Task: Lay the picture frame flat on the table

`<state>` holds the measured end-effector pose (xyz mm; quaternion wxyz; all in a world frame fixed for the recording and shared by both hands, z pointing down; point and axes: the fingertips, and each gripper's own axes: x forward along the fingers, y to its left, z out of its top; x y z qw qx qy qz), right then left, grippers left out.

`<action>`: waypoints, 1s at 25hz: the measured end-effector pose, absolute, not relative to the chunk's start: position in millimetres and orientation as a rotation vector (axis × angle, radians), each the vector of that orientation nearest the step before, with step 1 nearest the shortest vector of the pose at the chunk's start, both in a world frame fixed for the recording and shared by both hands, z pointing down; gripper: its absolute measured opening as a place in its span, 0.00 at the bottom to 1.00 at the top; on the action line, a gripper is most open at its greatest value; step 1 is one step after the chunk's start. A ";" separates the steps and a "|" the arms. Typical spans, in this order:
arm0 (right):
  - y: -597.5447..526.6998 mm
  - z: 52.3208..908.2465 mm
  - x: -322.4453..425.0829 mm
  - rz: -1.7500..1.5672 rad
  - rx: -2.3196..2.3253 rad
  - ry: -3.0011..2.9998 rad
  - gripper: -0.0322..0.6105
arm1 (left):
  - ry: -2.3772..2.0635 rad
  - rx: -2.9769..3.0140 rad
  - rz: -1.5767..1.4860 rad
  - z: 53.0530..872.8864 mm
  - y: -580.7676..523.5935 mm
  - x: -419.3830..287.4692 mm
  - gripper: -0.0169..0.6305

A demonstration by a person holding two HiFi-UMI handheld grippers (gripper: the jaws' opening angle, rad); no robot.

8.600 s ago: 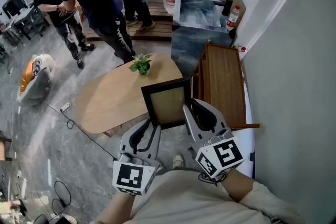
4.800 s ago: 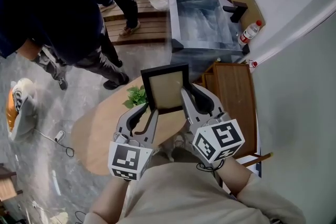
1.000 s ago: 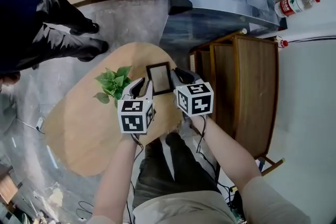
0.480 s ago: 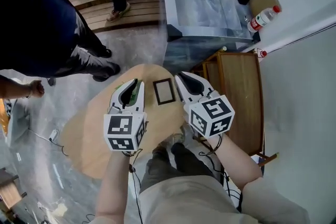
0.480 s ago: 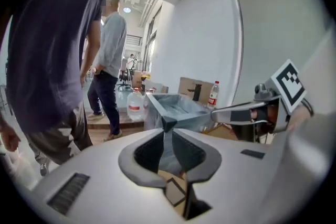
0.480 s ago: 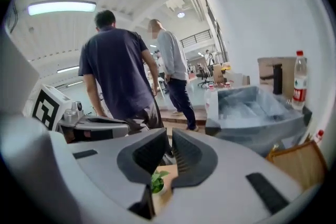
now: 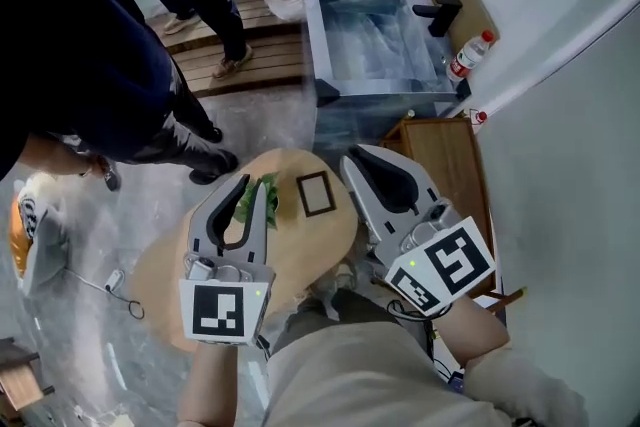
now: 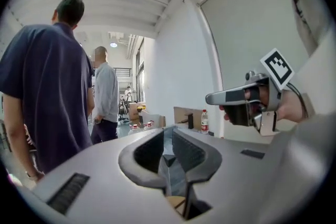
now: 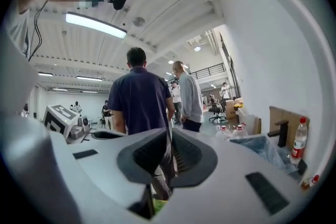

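The picture frame (image 7: pixel 315 194), dark-rimmed with a tan middle, lies flat on the oval wooden table (image 7: pixel 310 240) in the head view. Nothing touches it. My left gripper (image 7: pixel 254 185) is raised well above the table to the frame's left, jaws shut on nothing. My right gripper (image 7: pixel 354 158) hangs above the frame's right side, also shut and empty. In the left gripper view the jaws (image 8: pixel 167 134) meet at their tips and point out into the room. The right gripper view shows the same, tips together (image 9: pixel 169 134). The frame is not visible in either gripper view.
A small green plant (image 7: pixel 268 194) stands on the table left of the frame, partly behind my left gripper. A wooden rack (image 7: pixel 440 160) is on the right, with a glass tank (image 7: pixel 375 40) and a bottle (image 7: pixel 462 57) beyond. People (image 7: pixel 90 55) stand at the left.
Both grippers let go of the frame, which now lies flat on the table. They have since risen away from it toward the camera and spread apart.
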<state>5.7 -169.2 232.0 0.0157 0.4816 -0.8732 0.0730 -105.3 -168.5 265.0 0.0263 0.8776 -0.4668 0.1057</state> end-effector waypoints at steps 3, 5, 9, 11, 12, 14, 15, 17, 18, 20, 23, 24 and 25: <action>-147.5 197.0 1.9 0.154 1.504 -2.758 0.08 | -1.466 2.748 0.288 235.6 -147.8 -111.9 0.10; -133.6 177.5 -0.2 0.122 1.507 -2.782 0.08 | -1.479 2.768 0.261 218.4 -134.9 -117.4 0.10; -112.7 150.6 -2.7 0.097 1.507 -2.825 0.07 | -1.478 2.805 0.174 190.6 -115.2 -126.6 0.10; -104.1 140.5 -3.6 0.088 1.507 -2.846 0.07 | -1.485 2.819 0.133 180.8 -107.1 -131.5 0.09; -100.2 135.9 -4.1 0.083 1.506 -2.856 0.06 | -1.491 2.823 0.112 177.0 -103.8 -133.8 0.09; -92.4 128.5 -5.5 0.071 1.505 -2.867 0.06 | -1.499 2.826 0.087 173.4 -97.7 -138.4 0.09; -89.1 125.4 -6.6 0.062 1.505 -2.870 0.06 | -1.504 2.830 0.085 173.1 -95.3 -140.7 0.09; -84.3 121.8 -8.7 0.038 1.501 -2.867 0.06 | -1.511 2.839 0.100 175.3 -92.1 -143.6 0.09; -82.6 122.1 -9.8 0.028 1.496 -2.860 0.06 | -1.509 2.841 0.117 178.3 -90.7 -144.2 0.09; -80.6 126.7 -12.7 0.022 1.485 -2.842 0.05 | -1.492 2.839 0.156 186.1 -88.4 -145.3 0.09; -80.6 137.2 -17.3 0.040 1.479 -2.820 0.05 | -1.480 2.841 0.202 193.6 -87.1 -148.2 0.08; -80.7 140.5 -18.7 0.051 1.478 -2.814 0.05 | -1.482 2.842 0.212 195.1 -86.9 -149.6 0.08; -81.0 143.3 -20.0 0.060 1.477 -2.810 0.05 | -1.484 2.843 0.221 196.4 -86.9 -151.1 0.08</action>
